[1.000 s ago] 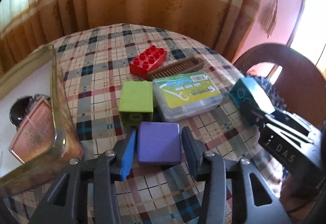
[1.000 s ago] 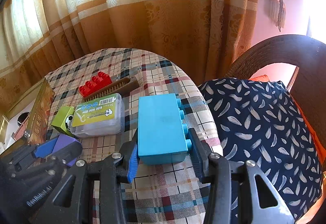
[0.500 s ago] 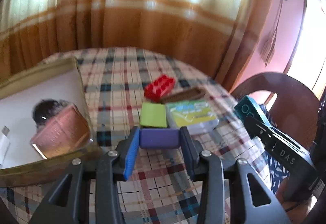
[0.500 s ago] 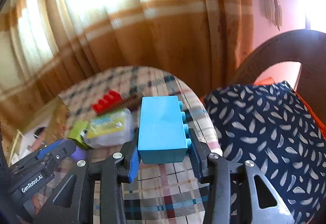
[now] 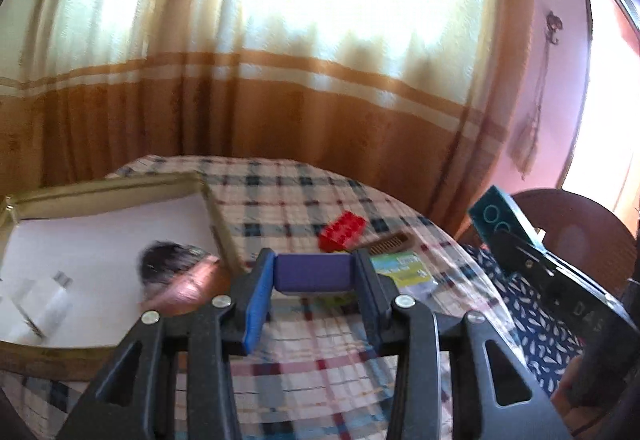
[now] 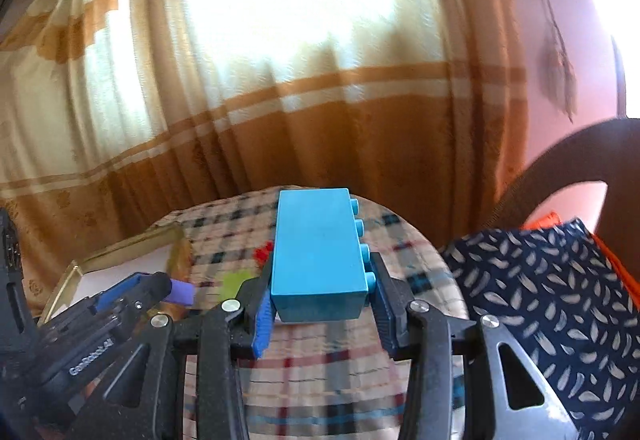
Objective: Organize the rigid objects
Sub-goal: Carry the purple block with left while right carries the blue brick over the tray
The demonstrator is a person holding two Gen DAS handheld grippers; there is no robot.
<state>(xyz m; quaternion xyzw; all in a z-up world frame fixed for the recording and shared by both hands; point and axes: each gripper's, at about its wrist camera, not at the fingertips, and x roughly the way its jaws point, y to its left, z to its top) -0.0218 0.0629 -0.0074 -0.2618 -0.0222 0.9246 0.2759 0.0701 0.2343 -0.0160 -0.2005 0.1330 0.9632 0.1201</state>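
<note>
A: What is on the left?
B: A box point(image 5: 100, 191) with white inside sits on the checked tabletop point(image 5: 280, 199).
A: And the left gripper point(image 5: 314, 280)?
B: Its fingers point(image 5: 258, 292) squeeze a purple block point(image 5: 314, 272), up off the cloth.
A: What lies behind it?
B: A red brick point(image 5: 343, 230) and a brown comb point(image 5: 390, 242).
A: And the right gripper point(image 6: 320, 304)?
B: Its fingers point(image 6: 264, 316) hold a blue brick point(image 6: 316, 252) in the air, bumps facing right
</note>
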